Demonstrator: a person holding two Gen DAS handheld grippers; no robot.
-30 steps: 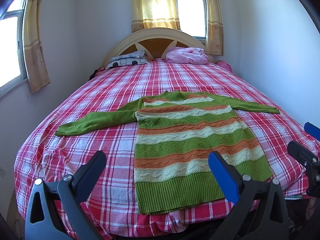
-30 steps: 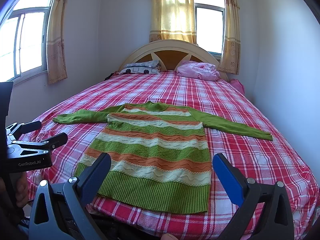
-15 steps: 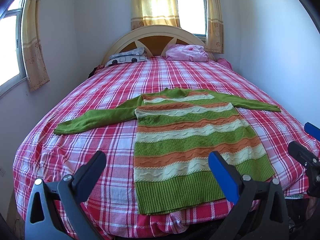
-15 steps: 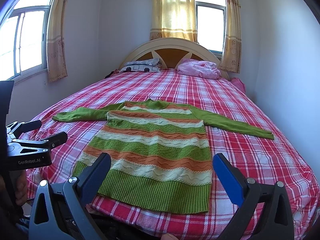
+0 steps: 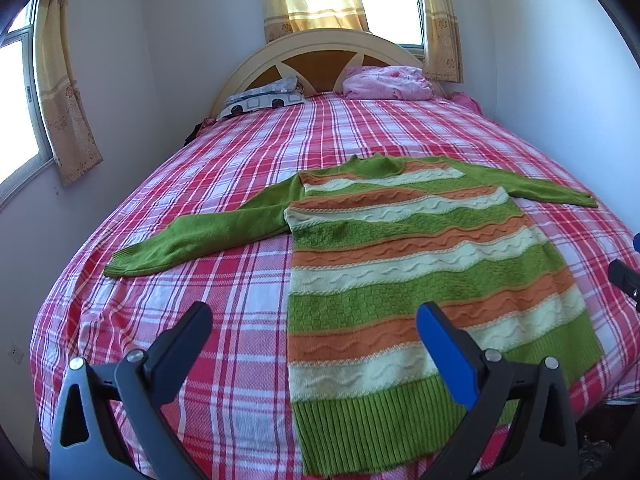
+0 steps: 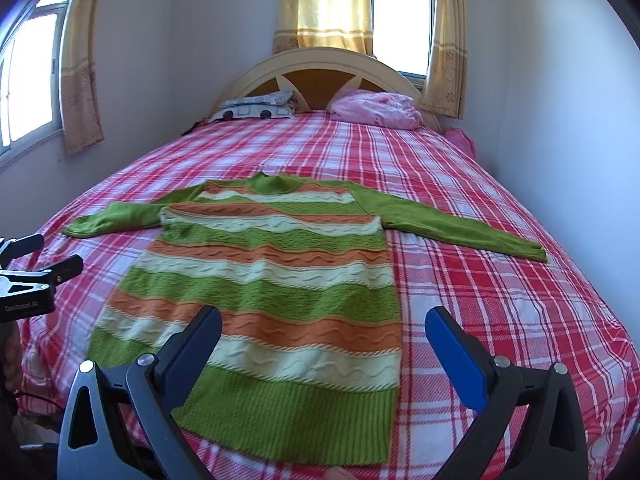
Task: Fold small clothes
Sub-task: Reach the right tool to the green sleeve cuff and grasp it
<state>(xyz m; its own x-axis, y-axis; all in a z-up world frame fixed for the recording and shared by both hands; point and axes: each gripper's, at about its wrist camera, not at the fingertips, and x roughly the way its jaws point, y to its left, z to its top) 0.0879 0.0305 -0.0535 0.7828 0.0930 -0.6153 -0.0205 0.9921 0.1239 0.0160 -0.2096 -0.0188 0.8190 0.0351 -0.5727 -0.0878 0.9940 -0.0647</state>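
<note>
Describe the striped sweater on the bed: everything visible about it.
The sweater is a chunky-looking knit with plain green sleeves, a green collar and a body banded in green, orange and cream with wavy cable texture, ending in a ribbed green hem. It lies flat and unfolded on the red plaid bedsheet, collar toward the headboard, hem at the near edge, both sleeves spread outward. Only the bedsheet touches it; the left hand-held gripper and right hand-held gripper hang open above it.

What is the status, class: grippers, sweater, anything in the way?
Left gripper open, right gripper open, both empty. Striped sweater flat on the plaid bed, sleeves spread, unfolded. Nothing in the way.
</note>
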